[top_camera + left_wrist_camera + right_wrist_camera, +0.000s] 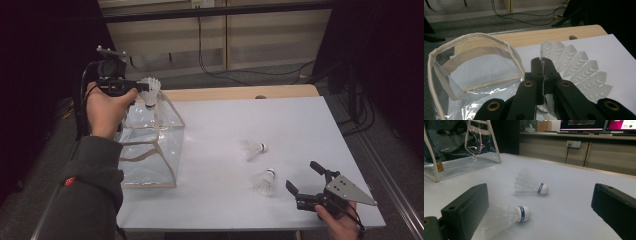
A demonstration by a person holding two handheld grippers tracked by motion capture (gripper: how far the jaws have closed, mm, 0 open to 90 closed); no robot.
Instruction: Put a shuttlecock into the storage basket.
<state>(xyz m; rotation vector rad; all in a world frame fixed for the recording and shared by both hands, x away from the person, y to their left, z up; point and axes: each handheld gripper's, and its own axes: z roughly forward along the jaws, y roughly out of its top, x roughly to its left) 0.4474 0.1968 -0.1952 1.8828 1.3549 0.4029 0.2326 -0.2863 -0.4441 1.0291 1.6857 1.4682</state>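
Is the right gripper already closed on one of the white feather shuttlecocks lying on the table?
No, the right gripper stands open, and the nearer white feather shuttlecock lies loose on the table between its jaws.

Cork end of the held shuttlecock [576,67] hidden behind the black jaws of the left gripper [543,65] — just the feathers peeking out. Bottom of the clear bag [474,72] cut off. Near shuttlecock [506,216] partly hidden behind a right gripper [541,207] jaw — feathers blurry.

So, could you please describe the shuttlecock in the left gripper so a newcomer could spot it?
Find the clear bag at the table's left edge. Above its open top, the left gripper pinches a white shuttlecock by its skirt; the two other shuttlecocks lie on the table.
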